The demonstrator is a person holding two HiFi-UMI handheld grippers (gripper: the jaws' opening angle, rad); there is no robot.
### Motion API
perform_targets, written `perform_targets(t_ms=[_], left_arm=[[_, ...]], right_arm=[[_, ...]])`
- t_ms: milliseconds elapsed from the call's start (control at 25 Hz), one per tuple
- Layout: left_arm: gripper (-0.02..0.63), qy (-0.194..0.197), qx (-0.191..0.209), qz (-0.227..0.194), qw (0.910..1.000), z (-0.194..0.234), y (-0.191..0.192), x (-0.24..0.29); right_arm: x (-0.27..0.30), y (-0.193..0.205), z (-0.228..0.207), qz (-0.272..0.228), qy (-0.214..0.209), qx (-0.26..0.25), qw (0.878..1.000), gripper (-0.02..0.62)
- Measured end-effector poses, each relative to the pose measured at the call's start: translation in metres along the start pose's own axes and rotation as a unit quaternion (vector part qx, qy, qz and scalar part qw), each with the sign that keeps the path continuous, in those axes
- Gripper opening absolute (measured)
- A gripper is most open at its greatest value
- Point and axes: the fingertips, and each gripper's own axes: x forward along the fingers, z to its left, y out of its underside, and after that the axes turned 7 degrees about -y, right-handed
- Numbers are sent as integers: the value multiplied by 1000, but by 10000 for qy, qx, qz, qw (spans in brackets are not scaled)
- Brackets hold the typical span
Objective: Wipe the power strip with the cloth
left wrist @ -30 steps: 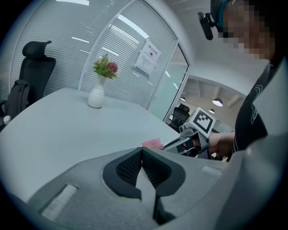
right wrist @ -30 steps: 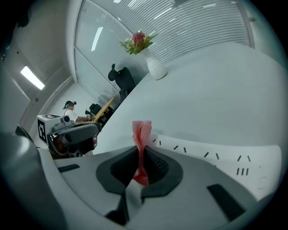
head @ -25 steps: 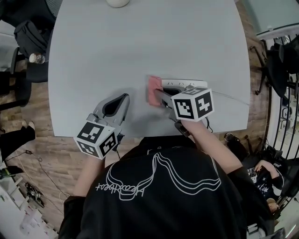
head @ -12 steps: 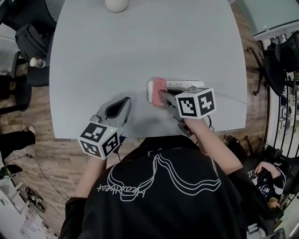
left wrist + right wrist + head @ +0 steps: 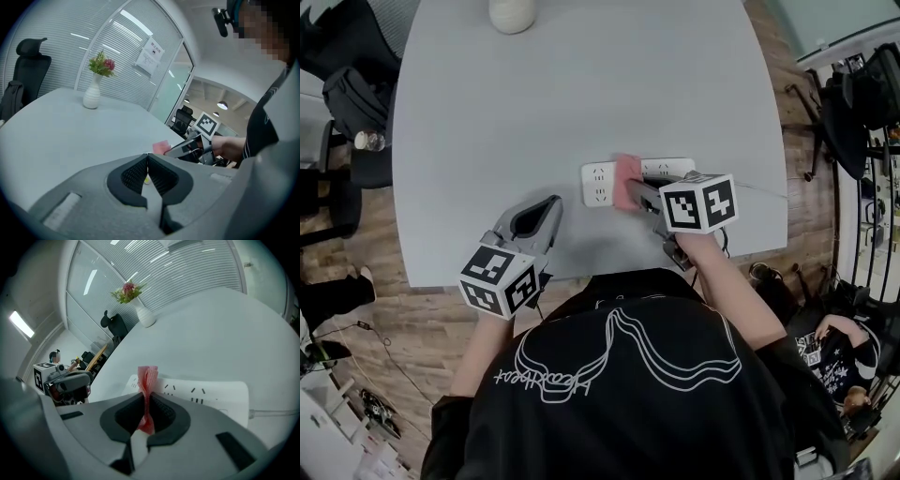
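Observation:
A white power strip (image 5: 602, 183) lies on the grey table (image 5: 581, 84), its cord running off to the right. A folded pink cloth (image 5: 627, 180) rests on the strip's middle, pinched in my right gripper (image 5: 637, 194); the right gripper view shows the cloth (image 5: 148, 380) standing up between the jaws over the power strip (image 5: 211, 394). My left gripper (image 5: 546, 208) hovers near the table's front edge, left of the strip, jaws shut with nothing between them. From the left gripper view (image 5: 147, 174) the cloth (image 5: 161, 146) shows ahead.
A white vase (image 5: 512, 14) with flowers (image 5: 102, 63) stands at the table's far side. Office chairs (image 5: 342, 94) sit off the left edge. Wooden floor borders the table's near edge.
My right gripper has dragged the cloth rightward along the power strip, uncovering its left end. The left gripper has stayed put.

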Motion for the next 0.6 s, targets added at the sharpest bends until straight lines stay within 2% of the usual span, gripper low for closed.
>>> perform_targets(t_ms=[600], left_arm=[[12,275,155,22,9995,-23,-8,19]], right_arm=[[-52,14,-49,-385,444,434,9973,34]])
